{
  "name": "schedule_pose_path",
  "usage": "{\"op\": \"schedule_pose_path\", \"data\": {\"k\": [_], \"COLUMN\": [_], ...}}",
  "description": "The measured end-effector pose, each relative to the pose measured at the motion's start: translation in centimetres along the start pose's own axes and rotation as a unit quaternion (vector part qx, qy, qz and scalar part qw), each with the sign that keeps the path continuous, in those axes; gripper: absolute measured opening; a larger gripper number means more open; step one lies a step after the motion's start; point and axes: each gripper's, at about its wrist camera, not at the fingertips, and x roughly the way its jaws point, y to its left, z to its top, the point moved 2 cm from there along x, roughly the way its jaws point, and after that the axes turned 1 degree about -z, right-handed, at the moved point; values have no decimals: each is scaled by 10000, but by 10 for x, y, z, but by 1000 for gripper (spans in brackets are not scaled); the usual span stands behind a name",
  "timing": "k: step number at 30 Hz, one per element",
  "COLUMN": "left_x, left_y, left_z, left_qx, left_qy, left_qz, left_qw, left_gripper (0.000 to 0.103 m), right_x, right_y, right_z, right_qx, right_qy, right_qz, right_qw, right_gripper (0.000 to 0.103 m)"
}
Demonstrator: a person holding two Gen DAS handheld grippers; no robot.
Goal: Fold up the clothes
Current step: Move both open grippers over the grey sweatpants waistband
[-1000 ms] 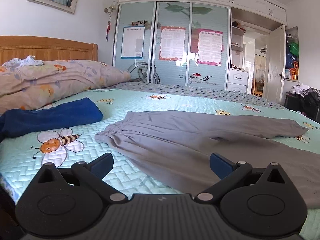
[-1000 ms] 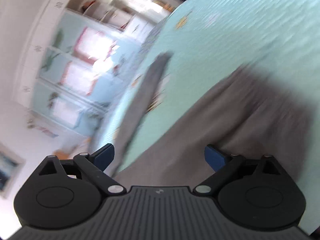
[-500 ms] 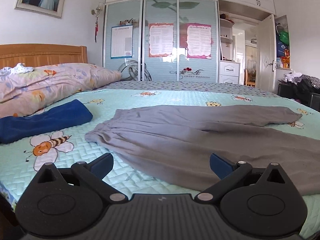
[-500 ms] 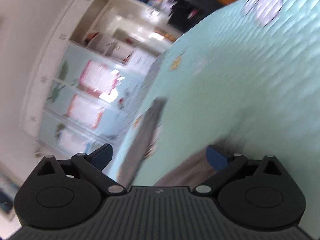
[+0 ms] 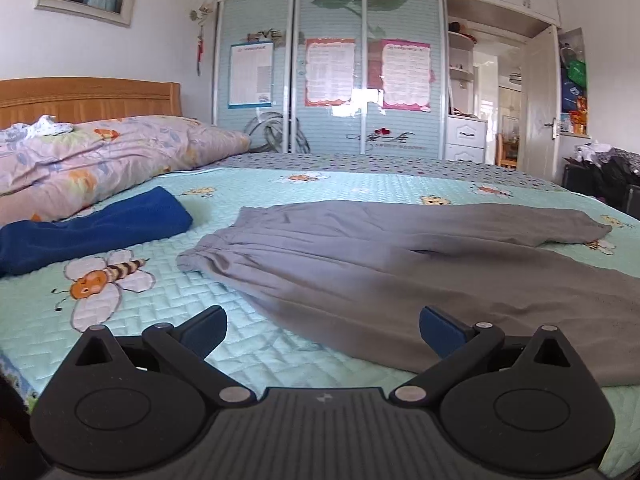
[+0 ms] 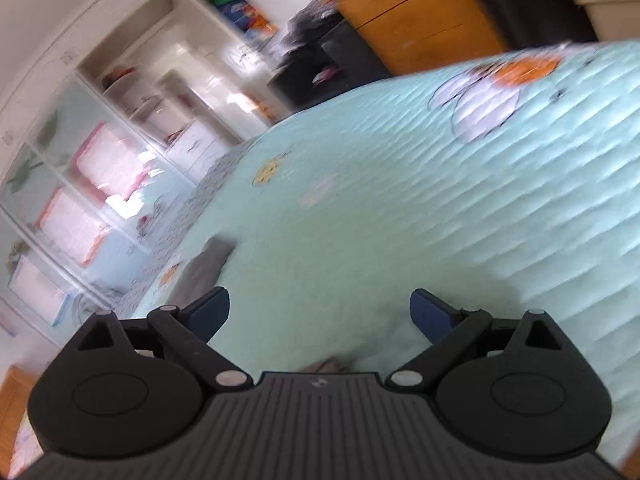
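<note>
Grey trousers (image 5: pixel 400 256) lie spread flat on the light green quilted bedspread (image 5: pixel 168 300), waistband to the left, legs running right. My left gripper (image 5: pixel 323 330) hovers open just before their near edge, nothing between its blue pads. In the tilted, blurred right wrist view only the end of one grey trouser leg (image 6: pixel 204 268) shows at lower left, and a grey scrap (image 6: pixel 328 365) at the gripper's base. My right gripper (image 6: pixel 320 314) stands open over bare bedspread (image 6: pixel 400 220), holding nothing.
A folded blue garment (image 5: pixel 92 232) lies left of the trousers, beside a floral pillow (image 5: pixel 112 156) and wooden headboard (image 5: pixel 88 100). Sliding-door wardrobe (image 5: pixel 332 76) stands behind the bed; an open door (image 5: pixel 540 104) at right. A wooden cabinet (image 6: pixel 416 20) and dark clutter sit past the bed's foot.
The right view has swung off the grey trousers onto bare bedspread, with its jaws a little wider. The left view has levelled out; the trousers have not moved.
</note>
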Motion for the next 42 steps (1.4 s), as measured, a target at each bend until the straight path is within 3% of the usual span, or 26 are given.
{"op": "schedule_pose_path", "data": {"k": [3,6,9,10,12,13,16,20,21,23,24,31,39,42], "left_x": [7,6,-2,-5,-8,-8,-2,-2,-3,-7,-8,-2,-10,-9], "left_y": [1,-4,-10,-11,-10,-9,-7,-12,-14,-14,-13,5,12,25], "left_z": [-1,0,2,2,0,0,0,1,2,1,1,2,6,8], "left_qx": [-156,-75,172,237,309,309,137,179,225,321,335,-212,-392,-836], "left_qy": [96,103,-52,-102,-154,-160,-61,-67,-93,-149,-172,-24,-62,111], "left_qz": [18,-88,-159,-142,-80,-49,-41,-168,-205,-215,-183,-31,-133,-156], "left_qw": [9998,9999,9997,9996,9994,9994,9999,9997,9995,9991,9991,9998,9991,9963], "left_gripper": [102,102,102,102,102,102,102,102,102,102,102,102,102,102], "right_x": [-18,-8,17,23,24,16,-4,-3,7,32,40,4,-16,-29], "right_y": [26,45,17,3,-16,-12,14,33,30,14,7,51,43,44], "right_z": [-19,-44,-34,-28,-18,-15,-21,-45,-49,-49,-48,-49,-67,-80], "right_qx": [-321,-768,-185,148,659,655,162,-174,-140,102,291,-269,581,645], "right_qy": [316,813,616,508,265,102,-67,289,389,609,657,276,862,1110], "right_qz": [941,1322,825,641,309,215,587,981,906,273,10,716,1138,1192], "right_qw": [9945,9849,9945,9965,9970,9976,9981,9946,9950,9977,9974,9967,9881,9845], "right_gripper": [98,98,96,88,91,96,98,98,98,95,87,98,98,98]}}
